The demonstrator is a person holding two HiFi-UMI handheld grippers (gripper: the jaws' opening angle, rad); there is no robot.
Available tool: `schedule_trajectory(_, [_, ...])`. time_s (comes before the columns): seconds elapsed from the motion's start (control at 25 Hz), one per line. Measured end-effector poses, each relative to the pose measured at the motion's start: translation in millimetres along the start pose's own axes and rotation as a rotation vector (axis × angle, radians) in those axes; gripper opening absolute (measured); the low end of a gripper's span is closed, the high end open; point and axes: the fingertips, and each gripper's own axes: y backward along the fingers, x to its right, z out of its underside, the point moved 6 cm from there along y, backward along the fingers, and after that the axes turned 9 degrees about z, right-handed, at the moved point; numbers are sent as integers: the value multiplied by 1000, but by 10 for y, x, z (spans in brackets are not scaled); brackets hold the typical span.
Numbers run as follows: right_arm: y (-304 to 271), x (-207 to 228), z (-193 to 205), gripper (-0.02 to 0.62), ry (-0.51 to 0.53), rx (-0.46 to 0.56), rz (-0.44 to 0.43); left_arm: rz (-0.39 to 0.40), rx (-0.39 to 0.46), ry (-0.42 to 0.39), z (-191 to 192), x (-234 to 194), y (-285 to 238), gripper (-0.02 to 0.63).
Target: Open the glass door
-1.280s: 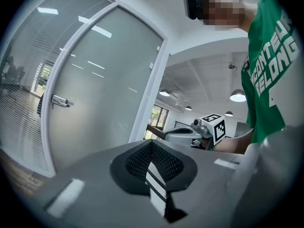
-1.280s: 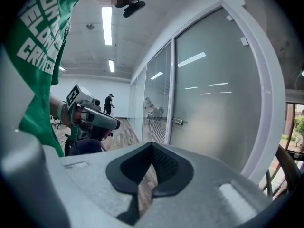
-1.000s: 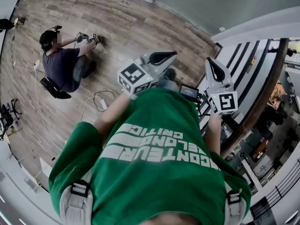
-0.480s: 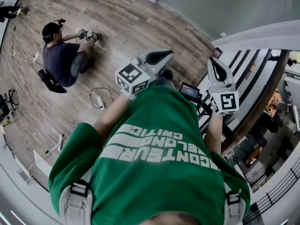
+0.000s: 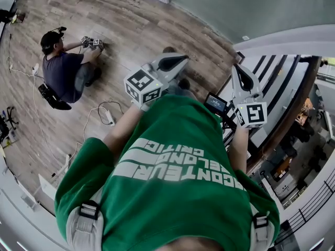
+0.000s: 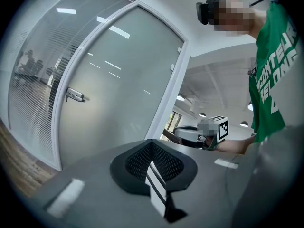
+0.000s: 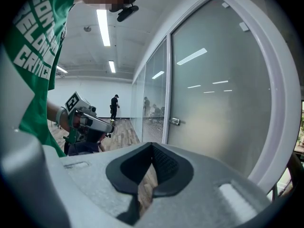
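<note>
Jaws are seen closed on the left gripper (image 6: 152, 144) and the right gripper (image 7: 153, 147), with nothing held. The glass door (image 6: 118, 91) is seen at upper left, well apart from both.

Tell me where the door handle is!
In the left gripper view the door handle sits at the left, on the left edge of the frosted glass door, right beside the striped glass wall.

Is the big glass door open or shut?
Shut. The frosted glass door sits flat inside its white frame, and no gap shows beside its handle.
</note>
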Motion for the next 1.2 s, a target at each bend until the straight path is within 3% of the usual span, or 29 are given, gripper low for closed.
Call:
schedule_trajectory(0.24, [-295,133,-52,-8,12,-5,-7,-4,45,63,-127,-276,-159,14])
schedule_trajectory(0.72, [-1201,458,-452,-8,54,6,-24,12,81,64,-590,-1064,-336,14])
schedule_trajectory(1.0, [-1803,595,-703,-8,109,-1,-79,-13,132,74,-835,-1521,-416,15])
schedule_trajectory(1.2, [-2233,459,-845,-8,146,1,-133,-36,147,79,-907,-1842,-300,14])
